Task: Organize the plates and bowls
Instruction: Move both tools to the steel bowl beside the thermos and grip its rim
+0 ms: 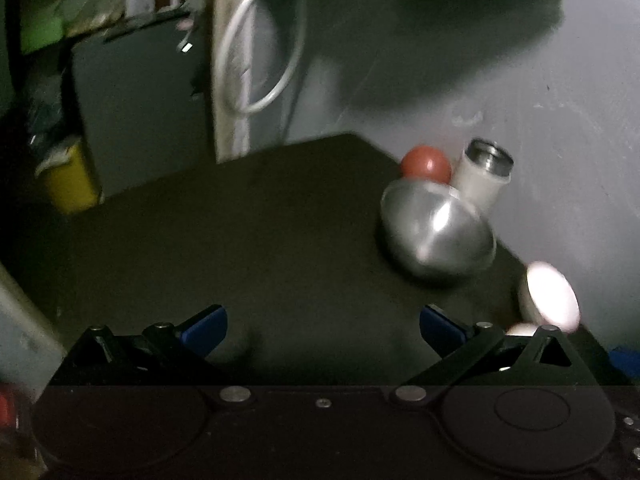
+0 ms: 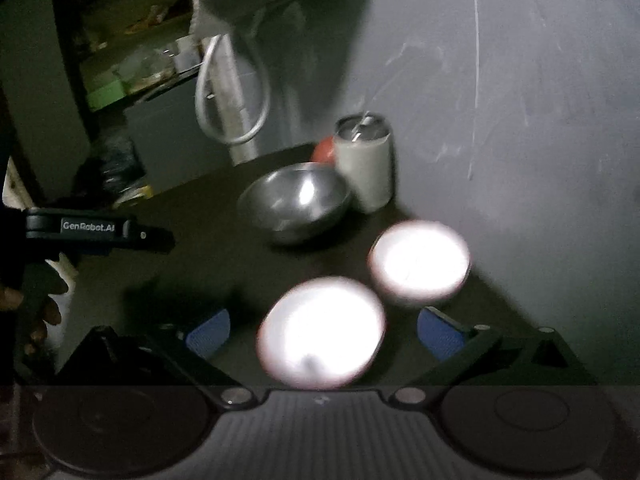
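White bowls (image 2: 322, 330) right view; steel bowl (image 1: 438, 230) both

Dim domestic room: cluttered shelving (image 2: 120, 60) left of dark table (image 1: 240, 240); steel bowl (image 2: 294, 200) on it.

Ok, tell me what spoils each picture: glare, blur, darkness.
Right wrist view: the two white bowls are blown out to featureless glare, edges smeared; the table is nearly black. Left wrist view: dim overall, motion blur on the steel bowl and cable; fisheye darkens the corners in both.
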### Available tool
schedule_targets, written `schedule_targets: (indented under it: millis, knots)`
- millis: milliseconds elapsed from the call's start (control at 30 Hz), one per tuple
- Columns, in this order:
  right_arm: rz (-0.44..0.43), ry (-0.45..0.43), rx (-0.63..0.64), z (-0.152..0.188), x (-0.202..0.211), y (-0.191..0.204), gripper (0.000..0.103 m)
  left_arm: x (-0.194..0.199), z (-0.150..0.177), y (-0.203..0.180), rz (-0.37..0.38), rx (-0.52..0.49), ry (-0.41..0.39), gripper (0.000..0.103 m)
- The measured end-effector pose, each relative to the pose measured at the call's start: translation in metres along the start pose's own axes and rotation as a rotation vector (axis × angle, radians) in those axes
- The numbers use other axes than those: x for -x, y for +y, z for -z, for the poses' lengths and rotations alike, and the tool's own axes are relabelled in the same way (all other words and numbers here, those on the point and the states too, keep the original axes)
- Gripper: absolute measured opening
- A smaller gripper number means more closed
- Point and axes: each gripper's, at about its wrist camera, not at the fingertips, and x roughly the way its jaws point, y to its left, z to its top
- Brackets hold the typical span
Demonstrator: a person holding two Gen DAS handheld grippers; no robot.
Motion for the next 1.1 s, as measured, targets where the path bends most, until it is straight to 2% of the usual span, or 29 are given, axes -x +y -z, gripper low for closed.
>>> schedule_targets:
  millis: [133, 267, 367, 533, 833, 900, 967, 1067, 1100]
  knots:
    - [0.041, -0.032, 0.044, -0.033, -0.033, -0.005, 0.101, -0.040, -0.035, -0.017, 0.019, -0.028, -0.041, 0.102]
    - [0.046, -0.015, 0.073, -0.057, -0.074, -0.008, 0.092, -0.075, -0.057, -0.026, 0.031, -0.013, -0.035, 0.102]
    - [0.051, 0.005, 0.092, -0.063, -0.096, -0.006, 0.086, -0.094, -0.065, -0.031, 0.022, -0.019, -0.015, 0.102]
    - [0.057, 0.030, 0.110, -0.069, -0.122, -0.002, 0.071, -0.110, -0.065, -0.032, 0.002, -0.033, 0.011, 0.101]
    - [0.039, 0.061, 0.124, -0.075, -0.137, 0.000, 0.053, -0.122, -0.055, -0.025, 0.071, 0.033, 0.091, 0.071]
    - [0.037, 0.069, 0.124, -0.075, -0.138, 0.001, 0.047, -0.122, -0.052, -0.027, 0.081, 0.033, 0.098, 0.052]
    - [0.029, 0.081, 0.120, -0.076, -0.142, 0.002, 0.041, -0.123, -0.050, -0.028, 0.089, 0.037, 0.113, 0.038]
    - [0.010, 0.090, 0.108, -0.076, -0.144, 0.003, 0.034, -0.121, -0.047, -0.028, 0.098, 0.044, 0.114, 0.031]
    - [0.004, 0.092, 0.107, -0.076, -0.144, 0.003, 0.029, -0.120, -0.047, -0.028, 0.104, 0.046, 0.114, 0.024]
